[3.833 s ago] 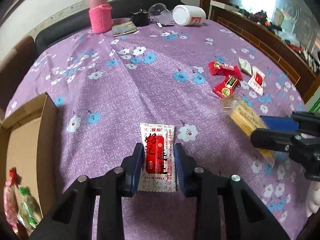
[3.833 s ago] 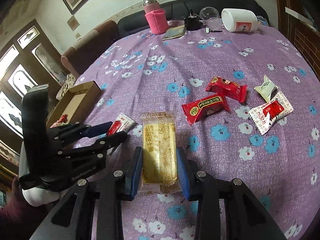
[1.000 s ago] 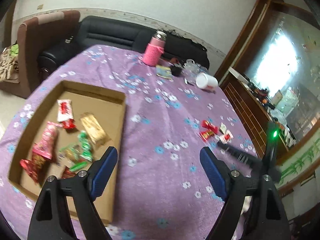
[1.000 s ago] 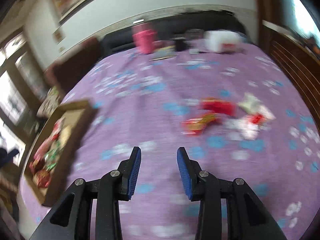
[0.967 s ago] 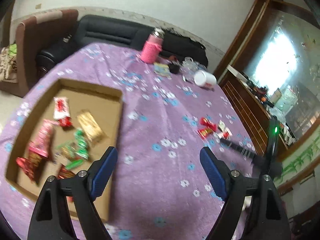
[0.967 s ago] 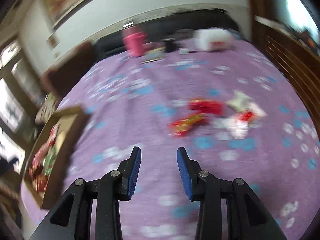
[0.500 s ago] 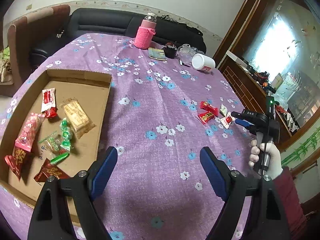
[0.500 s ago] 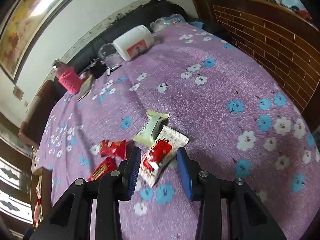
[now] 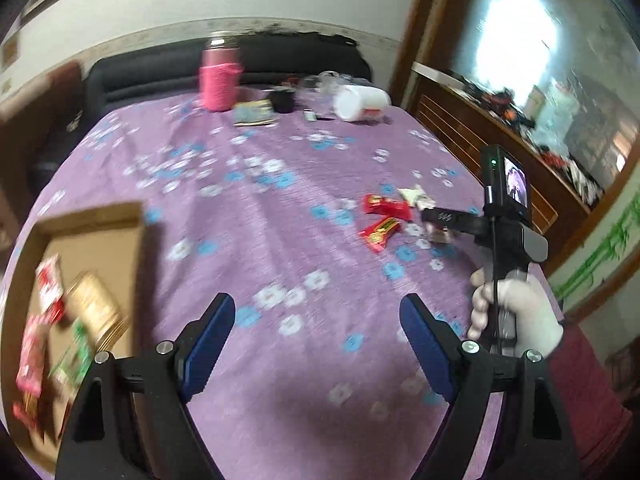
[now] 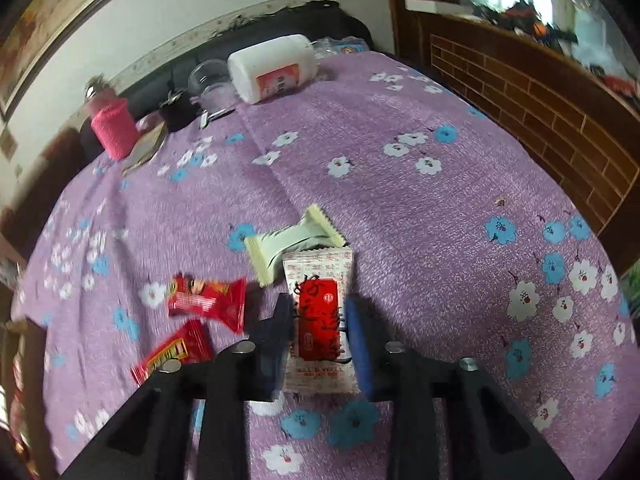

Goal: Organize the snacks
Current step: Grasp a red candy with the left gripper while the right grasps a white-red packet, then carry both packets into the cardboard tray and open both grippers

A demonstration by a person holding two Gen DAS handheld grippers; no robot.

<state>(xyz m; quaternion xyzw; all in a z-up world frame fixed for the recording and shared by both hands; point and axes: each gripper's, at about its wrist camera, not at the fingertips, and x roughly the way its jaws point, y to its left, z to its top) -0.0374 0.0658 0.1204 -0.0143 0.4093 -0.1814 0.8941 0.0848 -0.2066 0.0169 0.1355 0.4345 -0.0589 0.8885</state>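
Right wrist: white-red snack packet [image 10: 320,320] between closing jaws, on tablecloth [image 10: 400,208].

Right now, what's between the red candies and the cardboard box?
Only bare flowered tablecloth between the red candies and the cardboard box, in the left wrist view.

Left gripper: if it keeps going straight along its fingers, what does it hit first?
Likely bare purple tablecloth. The left gripper is open with nothing between its fingers, and no snack lies dead ahead. The red packets sit off to its right, the cardboard box to its left. Depth is uncertain.
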